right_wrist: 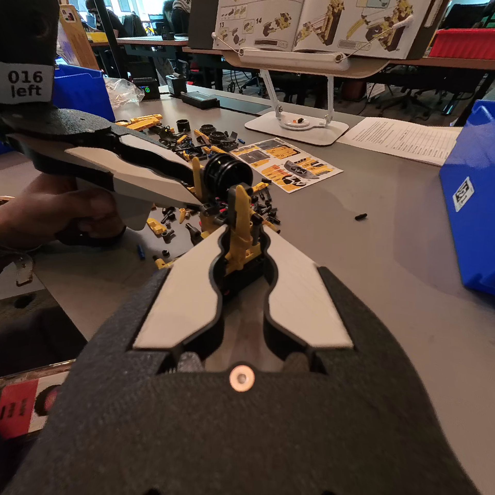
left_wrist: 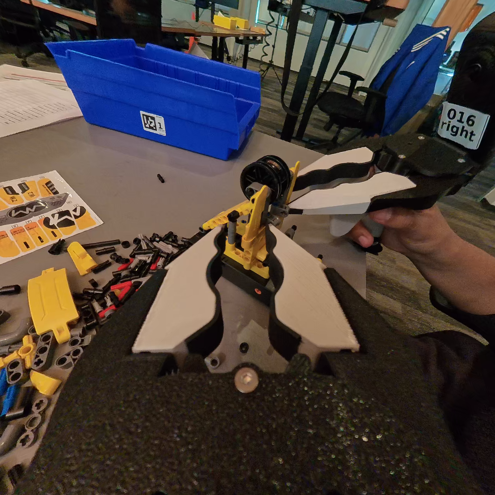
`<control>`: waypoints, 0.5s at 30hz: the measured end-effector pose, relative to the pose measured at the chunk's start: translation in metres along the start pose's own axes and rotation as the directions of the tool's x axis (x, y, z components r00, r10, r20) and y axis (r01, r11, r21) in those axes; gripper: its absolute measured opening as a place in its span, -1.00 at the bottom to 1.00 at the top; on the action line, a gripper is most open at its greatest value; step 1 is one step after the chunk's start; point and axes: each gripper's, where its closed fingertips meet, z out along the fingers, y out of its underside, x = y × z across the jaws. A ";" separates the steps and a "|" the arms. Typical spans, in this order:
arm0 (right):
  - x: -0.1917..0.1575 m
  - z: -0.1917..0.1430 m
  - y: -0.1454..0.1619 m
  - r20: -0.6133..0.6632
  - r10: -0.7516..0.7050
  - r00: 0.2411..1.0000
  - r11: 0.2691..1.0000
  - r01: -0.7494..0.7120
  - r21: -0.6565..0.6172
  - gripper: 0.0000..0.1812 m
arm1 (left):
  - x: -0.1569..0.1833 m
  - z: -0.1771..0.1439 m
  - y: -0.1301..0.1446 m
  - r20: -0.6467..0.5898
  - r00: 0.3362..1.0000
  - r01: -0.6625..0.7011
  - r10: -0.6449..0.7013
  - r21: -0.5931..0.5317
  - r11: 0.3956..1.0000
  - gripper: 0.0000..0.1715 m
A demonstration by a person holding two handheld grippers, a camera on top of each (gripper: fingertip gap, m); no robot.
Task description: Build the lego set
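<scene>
A small brick assembly (left_wrist: 249,249) of yellow beams on a black base, with a black wheel (left_wrist: 265,174) on top, sits between both grippers. My left gripper (left_wrist: 245,231) is shut on its lower yellow part. My right gripper (left_wrist: 290,197) comes in from the right and its tips press the assembly's side below the wheel. In the right wrist view my right gripper (right_wrist: 245,230) is shut on the same assembly (right_wrist: 241,241), the wheel (right_wrist: 227,174) stands above, and the left gripper (right_wrist: 198,195) reaches it from the left. Whether the base rests on the table I cannot tell.
A pile of loose black, grey, red and yellow parts (left_wrist: 120,267) and a sticker sheet (left_wrist: 40,211) lie left on the grey table. A blue bin (left_wrist: 160,99) stands behind. A lone black pin (right_wrist: 360,216), an instruction booklet on a stand (right_wrist: 308,24) and another blue bin (right_wrist: 471,201) show too. Some 5 cm of space lies between my two pairs of fingers.
</scene>
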 end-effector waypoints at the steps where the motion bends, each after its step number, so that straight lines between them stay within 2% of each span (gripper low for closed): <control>1: 0.000 0.000 0.000 -0.004 -0.005 1.000 1.000 0.005 0.000 -0.79 | 0.000 0.000 0.000 0.003 1.000 -0.007 0.007 0.001 1.000 -0.68; 15: -0.003 0.002 0.000 -0.028 -0.004 1.000 1.000 0.004 -0.002 -0.85 | 0.003 0.001 -0.001 0.005 1.000 -0.028 0.028 0.007 1.000 -0.79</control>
